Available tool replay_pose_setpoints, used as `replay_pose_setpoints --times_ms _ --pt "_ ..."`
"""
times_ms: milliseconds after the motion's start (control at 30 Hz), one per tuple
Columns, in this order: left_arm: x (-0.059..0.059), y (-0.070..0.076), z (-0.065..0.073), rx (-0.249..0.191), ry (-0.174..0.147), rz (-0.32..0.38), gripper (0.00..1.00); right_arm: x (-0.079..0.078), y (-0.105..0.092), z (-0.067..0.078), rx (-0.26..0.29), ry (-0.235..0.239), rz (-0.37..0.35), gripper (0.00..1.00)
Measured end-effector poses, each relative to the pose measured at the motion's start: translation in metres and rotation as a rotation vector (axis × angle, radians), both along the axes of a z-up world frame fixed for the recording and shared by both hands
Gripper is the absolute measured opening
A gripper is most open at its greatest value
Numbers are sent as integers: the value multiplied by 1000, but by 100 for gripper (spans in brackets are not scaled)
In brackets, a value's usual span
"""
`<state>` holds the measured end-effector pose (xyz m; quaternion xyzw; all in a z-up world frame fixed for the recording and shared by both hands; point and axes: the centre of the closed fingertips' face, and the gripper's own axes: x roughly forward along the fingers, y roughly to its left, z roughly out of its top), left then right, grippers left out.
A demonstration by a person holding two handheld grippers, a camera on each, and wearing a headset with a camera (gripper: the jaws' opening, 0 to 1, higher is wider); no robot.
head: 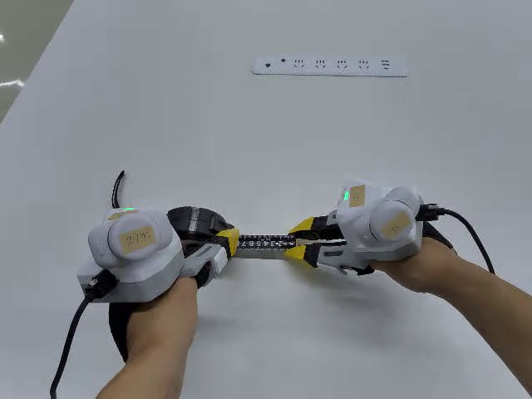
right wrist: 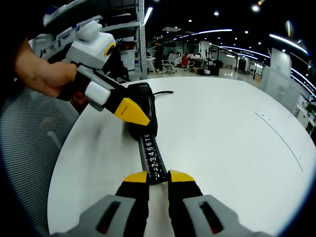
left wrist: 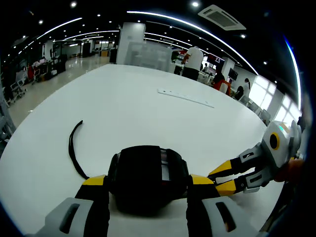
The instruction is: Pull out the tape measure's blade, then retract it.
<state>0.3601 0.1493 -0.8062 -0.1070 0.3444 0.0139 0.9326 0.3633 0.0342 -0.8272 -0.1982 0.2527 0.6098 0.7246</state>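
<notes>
A black tape measure [head: 198, 224] rests on the white table, and my left gripper [left wrist: 148, 180] is shut on its case [left wrist: 147, 174]. Its dark numbered blade [right wrist: 150, 157] is drawn out a short way to the right. My right gripper [right wrist: 158, 177] is shut on the blade's end. In the head view the blade [head: 262, 243] spans the gap between the left gripper [head: 218, 243] and the right gripper [head: 301, 241]. The case's black wrist strap [left wrist: 74, 150] trails off to the left on the table.
A white power strip [head: 330, 65] lies flat at the far side of the table. Black cables run from both grippers toward me. A mesh chair [right wrist: 29, 148] stands beside the table, and people stand in the office beyond the far edge.
</notes>
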Motion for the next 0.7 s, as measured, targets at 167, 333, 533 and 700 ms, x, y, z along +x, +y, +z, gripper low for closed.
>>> replay_pose_setpoints --times_ms 167,333,533,700 --pt "0 0 0 -2 0 0 60 -1 10 0 9 3 5 12" --pt "0 0 0 -5 2 1 60 -3 22 0 20 5 11 12" --pt "0 0 0 -5 3 -1 60 -4 35 -2 25 5 19 13" --pt "0 0 0 -7 4 0 60 -5 46 -2 26 3 31 13"
